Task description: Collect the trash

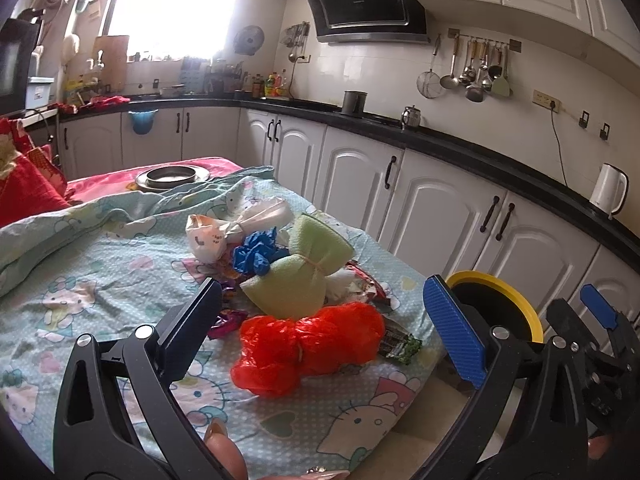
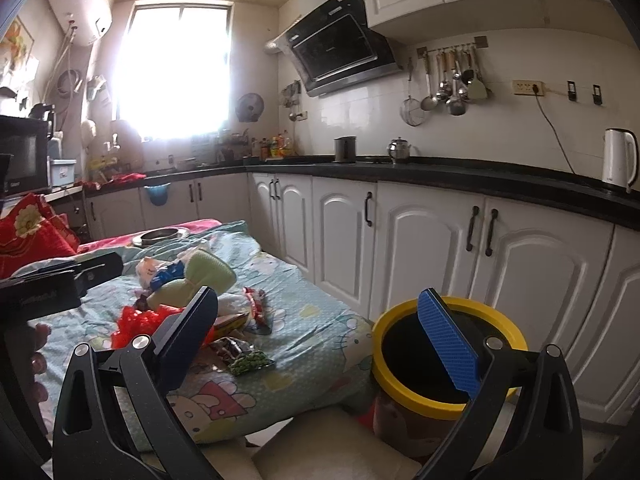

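A heap of trash lies on a cartoon-print cloth [image 1: 100,280]: a tied red plastic bag [image 1: 308,344], a tied pale green bundle [image 1: 304,276], a crumpled blue glove [image 1: 256,252], a white knotted bag [image 1: 216,236] and snack wrappers [image 1: 400,344]. My left gripper [image 1: 332,328] hovers open just before the red bag, nothing between its fingers. A yellow-rimmed black bin [image 2: 440,360] stands on the floor right of the table. My right gripper [image 2: 324,332] is open and empty between the heap [image 2: 180,292] and the bin; a green wrapper [image 2: 248,362] lies near it.
A metal dish [image 1: 172,178] sits at the table's far end on a pink cloth. White cabinets [image 2: 420,248] under a black counter run along the right, with a white kettle [image 2: 618,158] on top. Red cushions [image 1: 24,184] lie at the left. A hand [image 2: 38,356] shows at the left edge.
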Tool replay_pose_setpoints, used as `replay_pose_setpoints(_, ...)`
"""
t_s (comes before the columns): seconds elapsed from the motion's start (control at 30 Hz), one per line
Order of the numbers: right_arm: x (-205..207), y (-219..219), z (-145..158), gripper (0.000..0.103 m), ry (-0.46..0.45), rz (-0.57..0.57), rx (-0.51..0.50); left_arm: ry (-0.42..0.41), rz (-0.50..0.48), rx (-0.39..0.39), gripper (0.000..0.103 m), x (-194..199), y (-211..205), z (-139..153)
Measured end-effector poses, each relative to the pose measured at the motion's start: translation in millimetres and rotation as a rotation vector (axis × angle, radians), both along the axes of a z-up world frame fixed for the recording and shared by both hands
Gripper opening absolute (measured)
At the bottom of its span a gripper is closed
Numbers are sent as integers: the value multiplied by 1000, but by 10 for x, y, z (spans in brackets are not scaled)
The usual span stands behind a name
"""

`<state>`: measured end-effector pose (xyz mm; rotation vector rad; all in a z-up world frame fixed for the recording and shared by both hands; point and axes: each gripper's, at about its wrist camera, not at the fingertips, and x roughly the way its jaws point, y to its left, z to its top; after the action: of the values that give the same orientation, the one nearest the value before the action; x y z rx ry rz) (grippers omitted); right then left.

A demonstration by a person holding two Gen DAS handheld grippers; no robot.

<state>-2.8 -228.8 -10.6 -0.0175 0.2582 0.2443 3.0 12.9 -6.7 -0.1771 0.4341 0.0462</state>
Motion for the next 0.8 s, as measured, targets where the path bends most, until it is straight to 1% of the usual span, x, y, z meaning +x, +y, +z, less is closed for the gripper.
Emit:
replay_pose_setpoints(0.27,17,143,22,97,14,125,-4,8,62,-25,92,58,281,-7)
replay_pose_setpoints(0.37,80,248,28,97,44,175,-26,12,89,-36,92,74,394,-7)
replay_pose_setpoints(0.53,237,450,-5,97,94,251,-92,28,118,-55,92,100,584,-47)
replay_pose_setpoints(0.63,370,526,-70,97,146,306,-112,46,121,-83,92,118,725,-98)
replay_pose_setpoints(0.8,604,551,-209,97,221,340,-129,91,96,-124,92,175,885,-219)
